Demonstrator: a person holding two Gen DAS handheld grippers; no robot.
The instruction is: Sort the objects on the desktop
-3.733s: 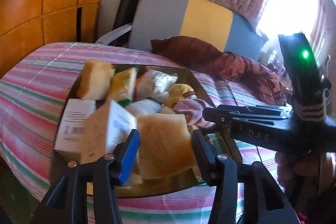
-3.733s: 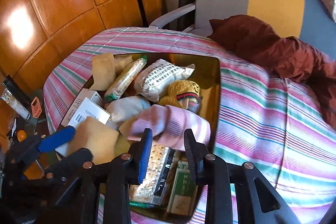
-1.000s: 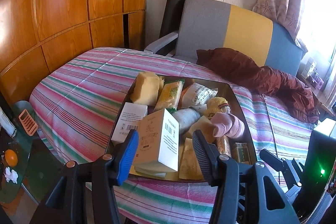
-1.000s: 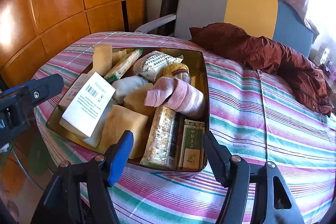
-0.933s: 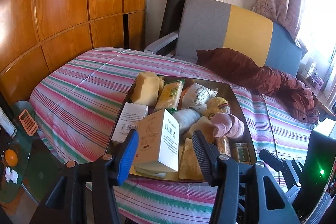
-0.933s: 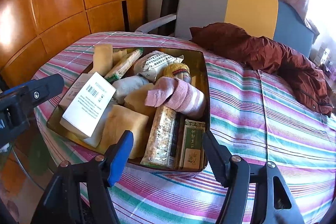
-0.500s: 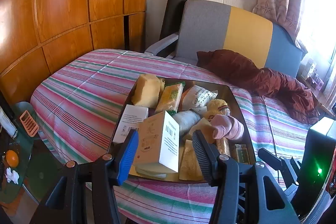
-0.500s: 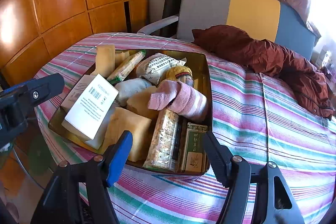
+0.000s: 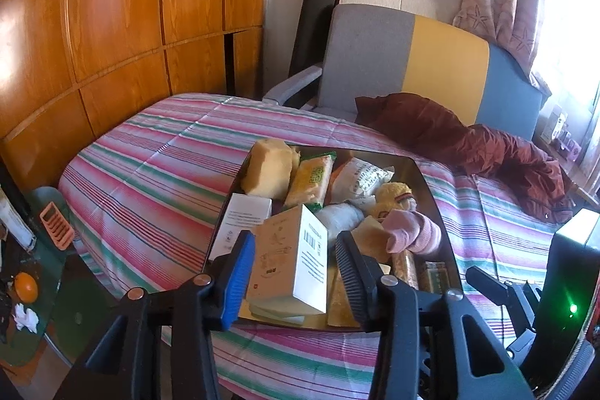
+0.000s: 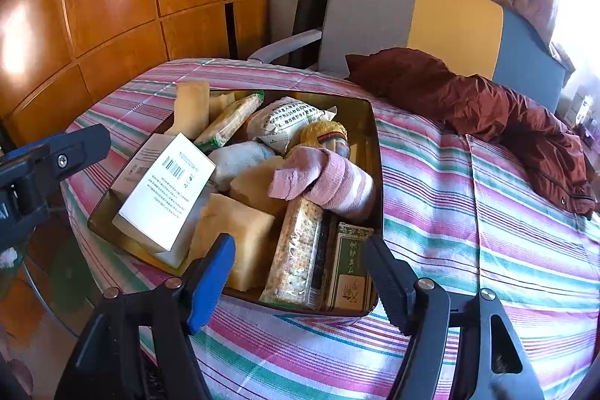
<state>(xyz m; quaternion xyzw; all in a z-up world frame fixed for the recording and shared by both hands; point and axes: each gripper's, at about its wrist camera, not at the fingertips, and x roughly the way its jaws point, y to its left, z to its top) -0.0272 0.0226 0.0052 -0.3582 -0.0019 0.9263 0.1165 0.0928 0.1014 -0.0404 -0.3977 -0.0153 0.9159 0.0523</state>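
Both grippers have pulled back from the shallow brass-coloured metal tray [image 10: 377, 152] at the striped table's near edge; left gripper [image 9: 290, 274] and right gripper [image 10: 298, 274] hang with jaws apart, empty. Best descend squarely over the white barcode carton [image 10: 168, 190] topping the pile

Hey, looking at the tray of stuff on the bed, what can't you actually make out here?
- Tray floor: both views, buried under the piled items.
- White box underside, and what lies beneath it: right wrist view, hidden by the box.
- Green packet print: too small to read.
- Right gripper body: cut off by the bottom edge.
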